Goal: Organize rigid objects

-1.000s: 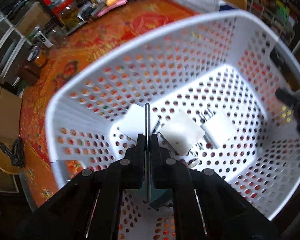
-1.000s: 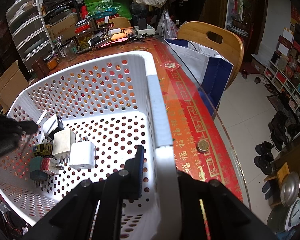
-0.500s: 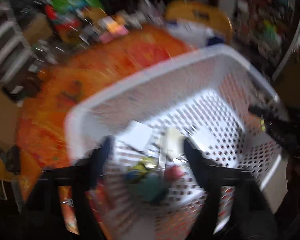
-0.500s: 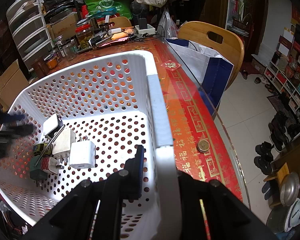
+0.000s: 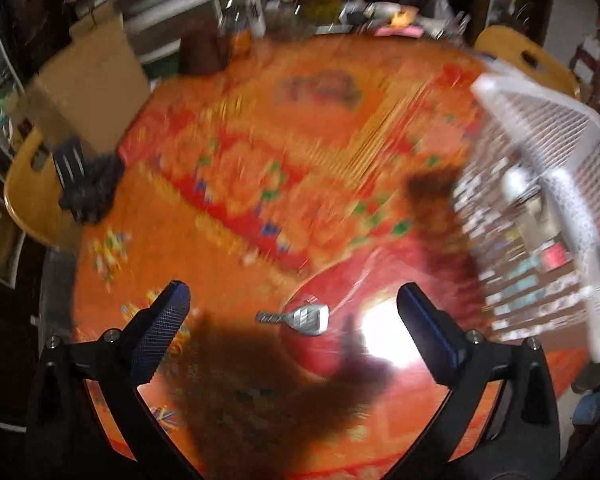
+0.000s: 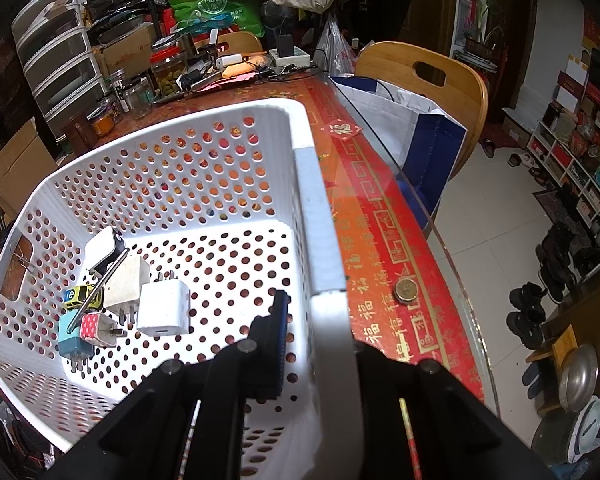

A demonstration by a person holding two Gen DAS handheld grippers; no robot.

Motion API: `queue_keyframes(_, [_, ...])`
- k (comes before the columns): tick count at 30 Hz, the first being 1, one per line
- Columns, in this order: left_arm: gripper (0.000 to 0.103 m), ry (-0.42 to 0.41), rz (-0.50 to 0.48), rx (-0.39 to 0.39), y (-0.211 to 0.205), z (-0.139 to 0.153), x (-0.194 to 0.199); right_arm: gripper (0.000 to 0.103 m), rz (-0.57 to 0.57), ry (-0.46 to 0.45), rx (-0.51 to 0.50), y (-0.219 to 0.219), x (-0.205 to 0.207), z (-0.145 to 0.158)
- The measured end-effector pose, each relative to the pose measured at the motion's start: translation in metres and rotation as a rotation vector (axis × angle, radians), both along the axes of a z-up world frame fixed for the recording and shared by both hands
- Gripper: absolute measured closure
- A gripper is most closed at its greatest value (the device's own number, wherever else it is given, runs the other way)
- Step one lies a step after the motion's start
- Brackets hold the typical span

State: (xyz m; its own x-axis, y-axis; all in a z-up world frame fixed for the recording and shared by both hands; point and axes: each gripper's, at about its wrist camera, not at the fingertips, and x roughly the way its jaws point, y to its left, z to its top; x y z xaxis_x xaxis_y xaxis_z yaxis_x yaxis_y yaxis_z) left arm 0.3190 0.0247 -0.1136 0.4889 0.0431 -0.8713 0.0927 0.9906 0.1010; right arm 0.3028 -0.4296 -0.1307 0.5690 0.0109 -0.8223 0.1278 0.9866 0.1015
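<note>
My left gripper point(image 5: 293, 296) hovers over the orange-red tablecloth point(image 5: 260, 168), its jaws wide and still opening, nothing between the pads. A silver key point(image 5: 304, 317) lies on the cloth below, between the fingers as seen. The white perforated basket point(image 5: 540, 128) sits to the right, blurred. My right gripper point(image 6: 324, 332) is shut on the basket's rim point(image 6: 312, 208). Inside the basket lie white chargers point(image 6: 164, 308), a thin metal rod point(image 6: 100, 284), a yellow toy car point(image 6: 80, 296), a teal plug point(image 6: 70, 336) and a pink dotted plug point(image 6: 100, 326).
A coin point(image 6: 406, 290) lies on the cloth near the glass table edge point(image 6: 432, 224). Jars and clutter point(image 6: 168, 72) fill the far end. A wooden chair point(image 6: 432, 76) with a white-blue bag point(image 6: 412, 136) stands on the right; another chair point(image 5: 32, 200) and a cardboard box point(image 5: 88, 80) on the left.
The left gripper opened, let go of the metal rod into the basket, and swung out left over the tablecloth to above the key. The right gripper kept still on the rim.
</note>
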Motion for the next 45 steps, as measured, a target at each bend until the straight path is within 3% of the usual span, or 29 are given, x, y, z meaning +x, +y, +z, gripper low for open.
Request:
queue_keyframes(1, [0.009,0.019,0.007,-0.006,0.0,-0.012,0.002,0.092,-0.001,0.002,-0.003,0.0,0.0,0.0])
queue_keyframes(3, [0.032,0.062,0.012,-0.054,0.0,-0.033,0.003,0.092,-0.004,0.006,-0.007,-0.001,0.002,0.0])
queue_keyframes(6, [0.038,0.11,0.004,-0.091,0.0,-0.052,0.006,0.092,-0.008,0.007,-0.007,-0.001,0.002,0.0])
queue_keyframes(11, [0.047,0.106,0.003,-0.089,-0.003,-0.053,0.004,0.092,-0.014,0.009,-0.007,-0.002,0.002,0.0])
queue_keyframes(15, [0.07,0.108,0.006,-0.117,-0.003,-0.046,0.011,0.092,-0.013,0.009,-0.007,-0.002,0.002,0.0])
queue_keyframes(17, [0.075,0.109,0.003,-0.118,-0.007,-0.044,0.012,0.092,-0.013,0.009,-0.006,-0.002,0.002,0.0])
queue_keyframes(23, [0.076,0.106,0.02,-0.129,-0.006,-0.042,0.011,0.092,-0.013,0.008,-0.007,-0.002,0.003,0.0])
queue_keyframes(25, [0.08,0.098,0.024,-0.13,-0.004,-0.04,0.01,0.092,-0.013,0.008,-0.007,-0.002,0.003,0.0])
queue_keyframes(27, [0.095,0.089,0.028,-0.133,-0.004,-0.035,0.008,0.092,-0.014,0.007,-0.006,-0.002,0.003,0.0])
queue_keyframes(28, [0.096,0.089,0.025,-0.132,-0.004,-0.034,0.007,0.092,-0.014,0.007,-0.006,-0.002,0.002,0.0])
queue_keyframes(38, [0.097,0.067,0.035,-0.121,-0.005,-0.028,0.003,0.092,-0.012,0.003,0.0,0.0,0.002,0.002])
queue_keyframes(45, [0.101,0.004,0.029,-0.119,-0.005,-0.005,-0.007,0.092,-0.011,0.001,0.002,0.001,0.002,0.002])
